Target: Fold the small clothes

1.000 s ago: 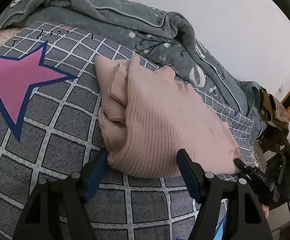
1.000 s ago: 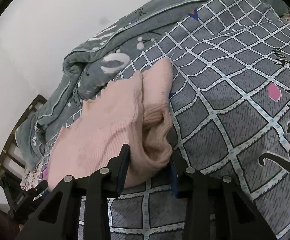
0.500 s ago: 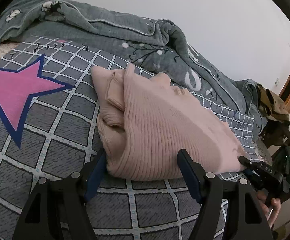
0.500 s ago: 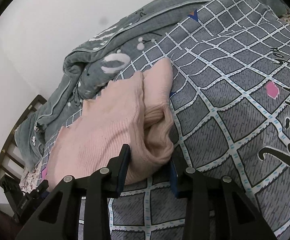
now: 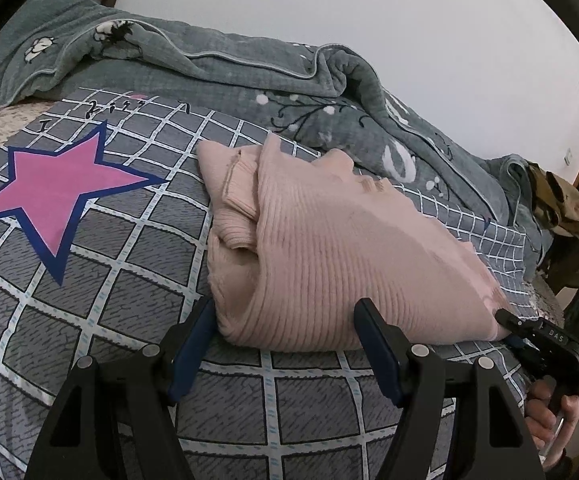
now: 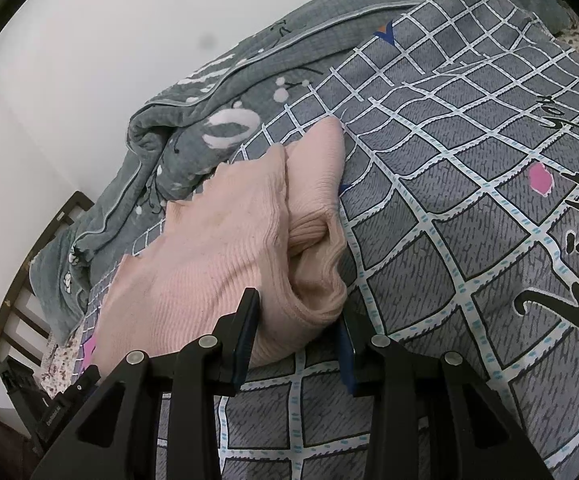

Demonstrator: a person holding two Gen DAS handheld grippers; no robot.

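A pink ribbed knit garment lies folded in layers on a grey checked bedspread. My left gripper is open, with the garment's near folded edge between its two blue-padded fingers. My right gripper stands at the other end of the garment, its jaws around the bunched fold at a moderate gap; I cannot tell if they pinch it. The right gripper also shows at the right edge of the left wrist view, held by a hand.
A rumpled grey-green quilt lies behind the garment along the white wall. A pink star is printed on the bedspread to the left. A dark chair with clothes stands at the far right. A wooden bed frame shows at the left.
The left wrist view has tilted slightly, showing more quilt and wall. The garment and both grippers keep about the same places. The jaw gaps look unchanged.
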